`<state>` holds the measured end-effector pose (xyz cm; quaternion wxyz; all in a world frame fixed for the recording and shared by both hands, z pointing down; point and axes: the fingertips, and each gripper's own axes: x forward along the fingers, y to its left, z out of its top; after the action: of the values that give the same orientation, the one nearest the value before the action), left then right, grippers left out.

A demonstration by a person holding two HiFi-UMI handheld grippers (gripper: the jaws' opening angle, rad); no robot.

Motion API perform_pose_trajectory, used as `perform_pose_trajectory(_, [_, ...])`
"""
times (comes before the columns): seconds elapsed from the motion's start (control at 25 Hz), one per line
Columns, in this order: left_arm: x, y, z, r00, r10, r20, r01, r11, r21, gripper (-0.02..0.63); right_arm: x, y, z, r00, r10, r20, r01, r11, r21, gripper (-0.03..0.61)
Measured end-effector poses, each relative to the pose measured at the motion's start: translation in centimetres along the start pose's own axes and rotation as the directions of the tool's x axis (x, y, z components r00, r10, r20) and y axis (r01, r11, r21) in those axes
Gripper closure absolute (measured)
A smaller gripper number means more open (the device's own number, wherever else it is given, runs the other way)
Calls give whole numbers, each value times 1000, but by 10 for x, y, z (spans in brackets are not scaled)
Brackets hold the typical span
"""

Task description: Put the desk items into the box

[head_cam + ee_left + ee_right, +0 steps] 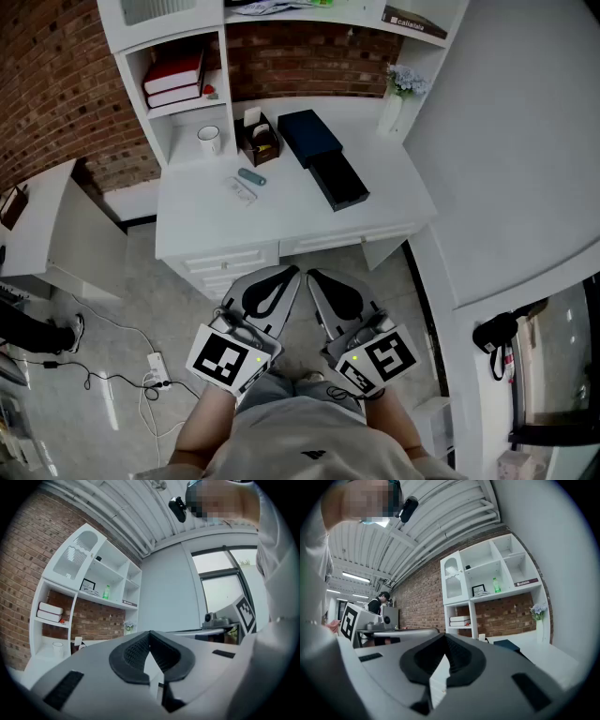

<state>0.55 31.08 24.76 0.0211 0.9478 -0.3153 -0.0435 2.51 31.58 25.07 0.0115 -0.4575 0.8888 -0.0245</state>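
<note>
Brightness: you see even, soft light; the white desk (281, 202) reads bright, without glare.
Source: a window (220, 590) and ceiling strip lights (355, 577).
Edges: your gripper views bend strongly, with black corners.
Focus: far shelves (487, 578) look fairly sharp.

At twelve o'clock in the head view the top shelf (323, 13) runs off the edge, so the papers (267, 6) on it show only in part. On the desk (291, 216) the pale flat item (243, 191) is too small to tell — likewise what stands in the brown holder (260, 141). At nine o'clock a dark object (11, 206) is cut off. In each gripper view the left gripper (150, 633) or right gripper (444, 634) hides most of the desk.
</note>
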Motion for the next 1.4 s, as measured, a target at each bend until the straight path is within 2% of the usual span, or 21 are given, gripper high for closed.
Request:
perform_pose_trajectory(0.68, [-1,17,1,1000,-9,11,9,1000,16,603,14,1,-2,1000,-14,-2,14,1000,23,571])
perform_pose_trajectory(1.2, [-11,56,-2,1000,-24,14,23,999,32,603,52,2,-9,1000,-23,-12,23,999,44,569])
perform_pose_trajectory(1.4, [-7,71,-5,1000,0,-12,0,999,46,603,69,-2,-12,1000,-5,-30,7,999,54,569])
